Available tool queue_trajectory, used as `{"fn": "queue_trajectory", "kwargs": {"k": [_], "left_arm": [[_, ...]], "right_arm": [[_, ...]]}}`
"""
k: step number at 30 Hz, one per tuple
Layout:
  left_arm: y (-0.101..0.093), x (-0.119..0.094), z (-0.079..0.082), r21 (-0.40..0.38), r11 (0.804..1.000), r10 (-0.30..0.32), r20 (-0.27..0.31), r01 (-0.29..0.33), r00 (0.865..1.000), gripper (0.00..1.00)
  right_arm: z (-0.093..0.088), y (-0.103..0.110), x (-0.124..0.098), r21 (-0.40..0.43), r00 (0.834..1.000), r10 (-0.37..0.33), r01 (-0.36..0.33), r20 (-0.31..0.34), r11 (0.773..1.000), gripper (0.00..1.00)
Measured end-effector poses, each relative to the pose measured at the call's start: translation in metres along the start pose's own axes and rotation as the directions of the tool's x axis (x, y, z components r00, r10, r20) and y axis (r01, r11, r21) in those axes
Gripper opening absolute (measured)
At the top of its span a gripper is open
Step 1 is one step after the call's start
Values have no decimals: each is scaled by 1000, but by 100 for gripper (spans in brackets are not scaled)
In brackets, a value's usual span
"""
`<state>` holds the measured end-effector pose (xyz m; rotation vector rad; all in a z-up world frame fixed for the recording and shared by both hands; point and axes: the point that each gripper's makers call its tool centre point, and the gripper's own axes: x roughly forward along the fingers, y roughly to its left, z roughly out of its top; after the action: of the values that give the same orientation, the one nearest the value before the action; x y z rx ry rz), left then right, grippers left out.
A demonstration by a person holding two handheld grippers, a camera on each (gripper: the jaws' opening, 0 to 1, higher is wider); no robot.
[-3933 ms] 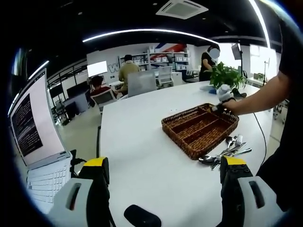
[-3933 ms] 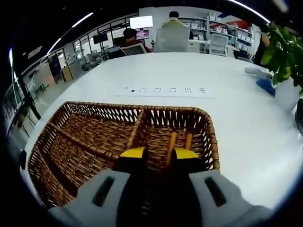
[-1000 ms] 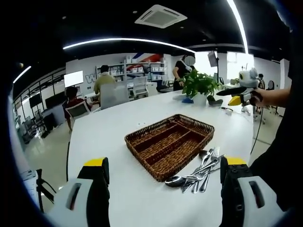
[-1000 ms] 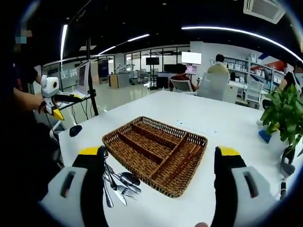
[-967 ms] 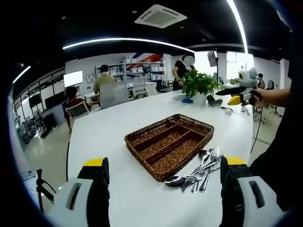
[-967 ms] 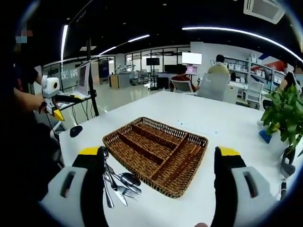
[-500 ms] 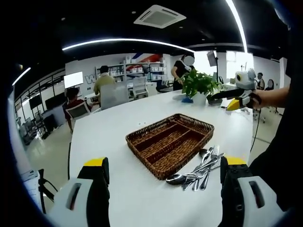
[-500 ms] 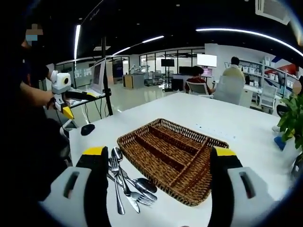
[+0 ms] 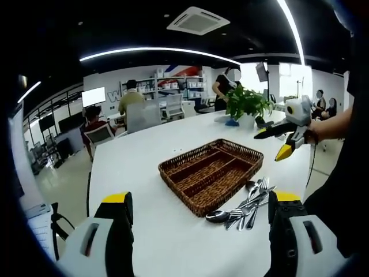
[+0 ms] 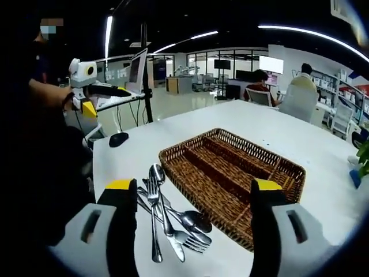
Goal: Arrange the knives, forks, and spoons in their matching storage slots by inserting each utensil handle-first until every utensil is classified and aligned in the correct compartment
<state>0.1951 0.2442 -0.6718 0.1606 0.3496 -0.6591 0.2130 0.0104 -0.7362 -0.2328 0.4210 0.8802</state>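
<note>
Wicker tray [image 9: 211,175] on white table [image 9: 144,167], utensil pile [image 9: 242,206] just beside it. Left gripper [image 9: 196,228] spread wide, right gripper [image 10: 187,216] likewise, both holding nothing. Black mouse [image 10: 118,139] visible from right gripper view; potted plant [image 9: 245,104] from left.

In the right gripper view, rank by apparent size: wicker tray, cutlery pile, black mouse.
1. Wicker tray, clearly largest.
2. Cutlery pile, smaller, though nearer the camera.
3. Black mouse, smallest; it lies farther off, so its true size is unsure.
</note>
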Motion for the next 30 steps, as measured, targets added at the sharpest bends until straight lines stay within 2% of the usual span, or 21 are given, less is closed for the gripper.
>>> {"fn": "queue_trajectory", "kwargs": {"k": [12, 17, 20, 22, 26, 30], "left_arm": [[9, -8, -8, -20, 999, 28, 3, -28, 1000, 100], [12, -12, -10, -31, 999, 41, 0, -41, 999, 100], [13, -14, -11, -32, 999, 43, 0, -43, 999, 100], [13, -15, -11, -34, 998, 45, -1, -45, 999, 100], [15, -18, -12, -39, 998, 54, 4, -54, 999, 100], [19, -23, -15, -39, 997, 61, -4, -61, 998, 100]], "right_arm": [[-29, 37, 36, -64, 994, 101, -103, -42, 993, 64], [-39, 46, 44, -60, 990, 129, -133, -61, 989, 58], [-54, 49, 49, -61, 986, 132, -138, -102, 988, 45], [-57, 53, 52, -41, 984, 146, -150, -98, 988, 44], [-66, 67, 61, -49, 977, 176, -183, -117, 982, 35], [-72, 74, 69, -53, 971, 194, -203, -138, 978, 31]]}}
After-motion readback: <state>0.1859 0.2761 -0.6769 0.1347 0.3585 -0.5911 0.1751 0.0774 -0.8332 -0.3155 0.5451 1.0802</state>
